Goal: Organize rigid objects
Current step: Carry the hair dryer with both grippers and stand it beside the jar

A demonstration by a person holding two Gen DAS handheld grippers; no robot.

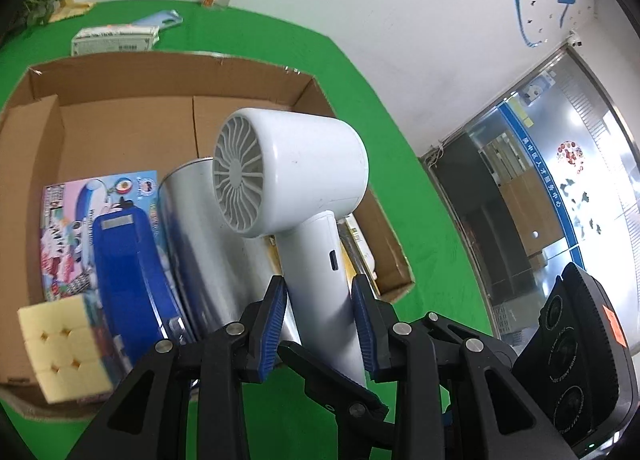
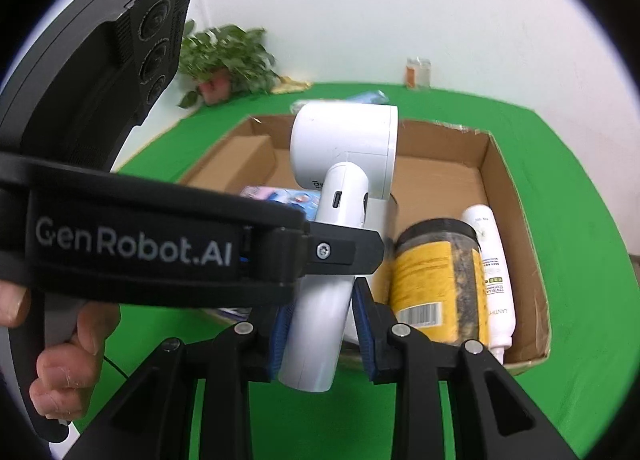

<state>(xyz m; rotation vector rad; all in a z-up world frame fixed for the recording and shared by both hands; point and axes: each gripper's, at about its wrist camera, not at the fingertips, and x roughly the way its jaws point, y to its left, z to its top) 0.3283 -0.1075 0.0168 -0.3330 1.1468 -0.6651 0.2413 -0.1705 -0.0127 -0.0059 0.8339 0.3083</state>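
A green table (image 1: 360,72) under a white wall carried an open cardboard box (image 1: 160,72). Both the left gripper (image 1: 320,300) and right gripper (image 2: 320,312) clenched the white hair dryer (image 1: 296,168) by its handle, above the box. Lowering it level seemed wise: a silver tin (image 1: 200,228), 1 jar (image 2: 436,280) and a white tube (image 2: 492,280) crowded the floor.

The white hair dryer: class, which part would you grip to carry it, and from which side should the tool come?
Grip the hair dryer by its straight handle, from the handle's butt end, closing across its narrow width. The barrel is too wide and rounded. Both tools already show this: the left tool and the right tool each clamp the handle, head pointing away over the cardboard box.
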